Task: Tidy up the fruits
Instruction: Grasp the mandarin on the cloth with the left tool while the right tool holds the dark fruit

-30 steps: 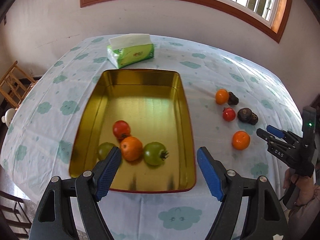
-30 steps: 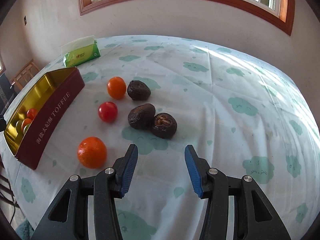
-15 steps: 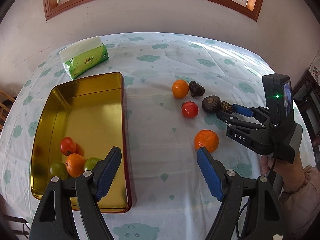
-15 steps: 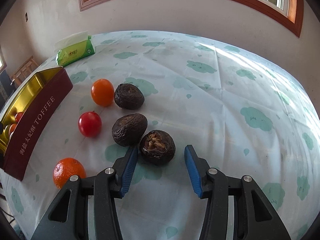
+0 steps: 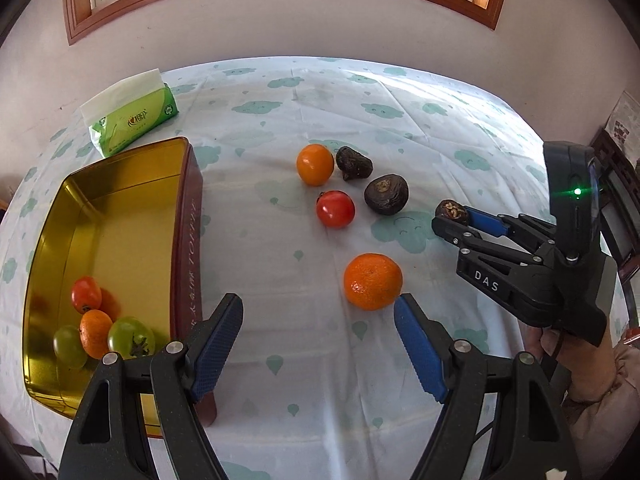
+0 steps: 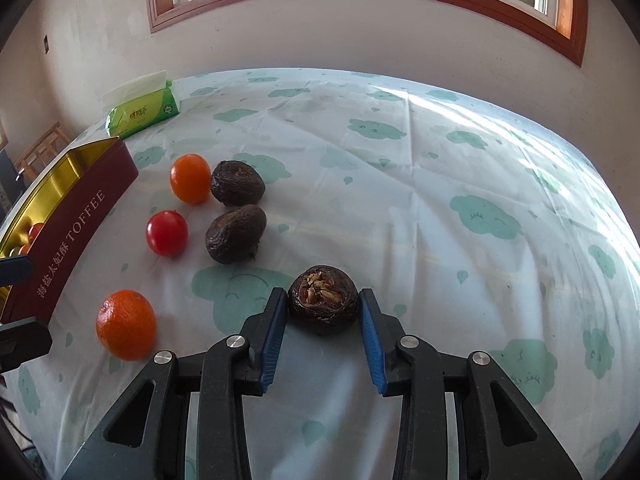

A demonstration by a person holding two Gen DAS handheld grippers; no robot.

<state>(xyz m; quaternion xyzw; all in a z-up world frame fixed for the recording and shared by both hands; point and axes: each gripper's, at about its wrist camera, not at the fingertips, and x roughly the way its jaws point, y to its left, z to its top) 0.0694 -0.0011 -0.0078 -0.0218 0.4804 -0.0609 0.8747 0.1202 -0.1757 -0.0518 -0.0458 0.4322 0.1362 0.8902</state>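
Fruit lies scattered on a worktop [image 5: 400,120] draped in a white cloth with green clouds, beside a gold tin [image 5: 120,184] with dark red sides that already holds two small green fruits, a red one and an orange one at its near end, so the tin looks to be the collecting place. The right gripper [image 6: 323,312] has its blue fingers [image 6: 274,328] closed against both sides of a dark wrinkled fruit [image 6: 323,304], split at the top, apparently just off the cloth for carrying. Two more dark fruits [image 6: 236,234], a red tomato [image 6: 167,233] and a small orange fruit [image 6: 190,178] wait near the tin. The left gripper [image 5: 320,338] hovers with fingers spread wide and empty, its right fingertip just beside a mandarin [image 5: 373,281], probably its next pick. A green tissue pack [image 5: 132,118] sits at the far edge.
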